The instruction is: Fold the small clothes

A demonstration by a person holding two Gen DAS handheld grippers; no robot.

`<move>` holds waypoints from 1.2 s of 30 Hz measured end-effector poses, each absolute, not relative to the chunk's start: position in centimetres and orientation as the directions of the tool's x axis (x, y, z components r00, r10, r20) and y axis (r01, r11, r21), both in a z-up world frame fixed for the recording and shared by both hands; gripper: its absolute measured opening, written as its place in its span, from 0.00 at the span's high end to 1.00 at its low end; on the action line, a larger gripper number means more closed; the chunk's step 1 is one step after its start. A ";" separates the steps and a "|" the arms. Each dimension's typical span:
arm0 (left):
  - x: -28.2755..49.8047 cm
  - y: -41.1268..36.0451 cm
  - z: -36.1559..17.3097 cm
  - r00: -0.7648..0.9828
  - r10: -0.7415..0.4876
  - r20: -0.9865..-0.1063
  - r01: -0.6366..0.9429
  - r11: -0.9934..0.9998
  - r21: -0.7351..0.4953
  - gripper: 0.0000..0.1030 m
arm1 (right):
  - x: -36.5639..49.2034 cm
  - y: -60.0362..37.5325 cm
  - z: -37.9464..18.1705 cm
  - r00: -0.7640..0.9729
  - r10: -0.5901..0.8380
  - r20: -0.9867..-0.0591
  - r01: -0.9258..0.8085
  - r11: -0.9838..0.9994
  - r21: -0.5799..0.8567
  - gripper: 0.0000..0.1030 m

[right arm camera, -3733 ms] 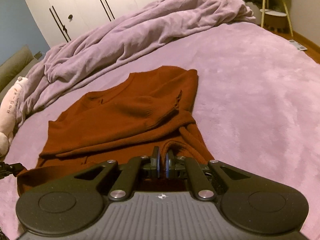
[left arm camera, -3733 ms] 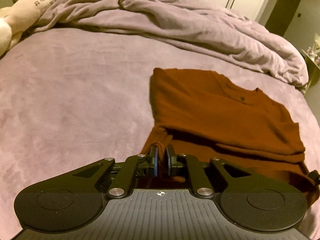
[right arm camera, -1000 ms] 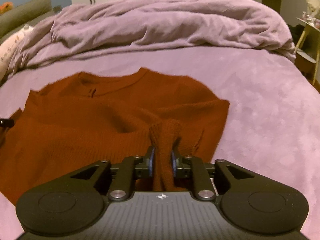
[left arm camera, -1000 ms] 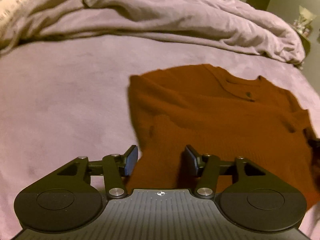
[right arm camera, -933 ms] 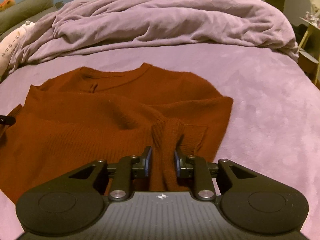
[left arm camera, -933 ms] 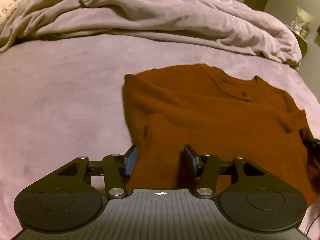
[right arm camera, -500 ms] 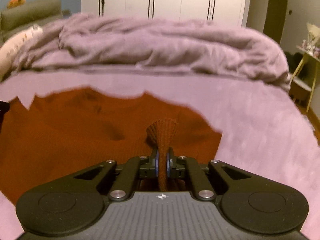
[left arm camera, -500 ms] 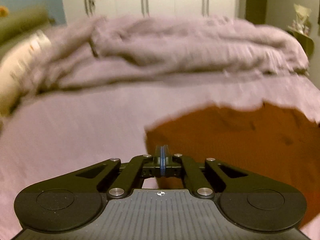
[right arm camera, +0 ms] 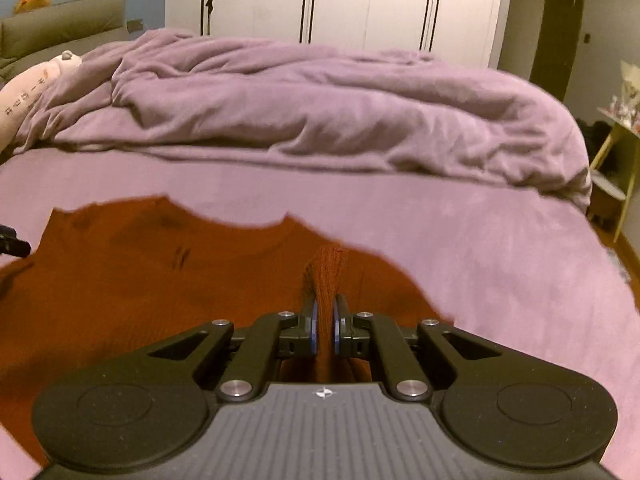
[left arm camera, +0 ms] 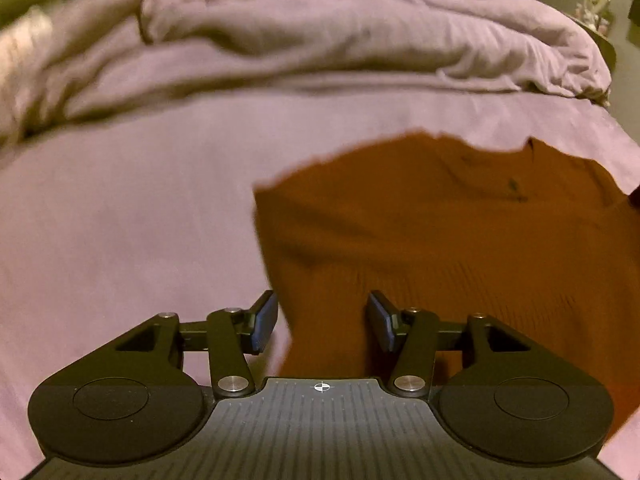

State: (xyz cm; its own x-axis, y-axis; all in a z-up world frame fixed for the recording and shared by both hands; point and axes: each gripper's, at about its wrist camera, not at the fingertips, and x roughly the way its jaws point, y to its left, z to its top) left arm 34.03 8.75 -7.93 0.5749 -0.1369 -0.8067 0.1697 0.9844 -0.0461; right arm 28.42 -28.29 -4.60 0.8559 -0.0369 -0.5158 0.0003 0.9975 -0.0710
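Sweater [right arm camera: 140, 280] lies on the bed [left arm camera: 120, 208]; right gripper [right arm camera: 324, 320] fingers pinch a raised knit fold to carry it over, while left gripper [left arm camera: 322, 320] fingers are opening astride the near edge, gripping nothing.

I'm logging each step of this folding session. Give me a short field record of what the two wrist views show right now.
surface: purple bedsheet
garment: rust-brown knitted sweater, lying on the sheet
left gripper: jaws opening, sweater edge between them, pads not pressing
right gripper: shut on a raised pinch of the sweater
behind: crumpled purple duvet; white wardrobe doors
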 end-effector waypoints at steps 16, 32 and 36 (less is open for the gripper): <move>31.2 7.6 -2.8 0.762 -0.103 -0.639 0.134 0.991 0.000 0.94 | 24.9 -28.1 -5.3 0.896 -0.019 -0.444 -0.004 0.999 -0.051 0.94; 42.2 3.9 -2.4 0.824 0.113 -0.555 -0.024 0.986 0.166 0.94 | 36.4 -30.1 -2.3 0.901 -0.235 -0.364 0.205 0.972 -0.117 0.95; 42.4 3.6 -5.8 0.773 0.176 -0.609 -0.027 0.969 0.246 0.84 | 37.8 -31.1 -4.4 0.858 -0.293 -0.422 0.275 0.956 -0.106 0.96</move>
State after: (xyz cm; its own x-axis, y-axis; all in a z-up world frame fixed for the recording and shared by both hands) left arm 42.40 3.56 -5.77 0.7735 0.1760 -0.6089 -0.0269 0.9689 0.2460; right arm 37.77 -31.11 -4.36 0.8581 -0.2931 -0.4216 0.2745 0.9557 -0.1058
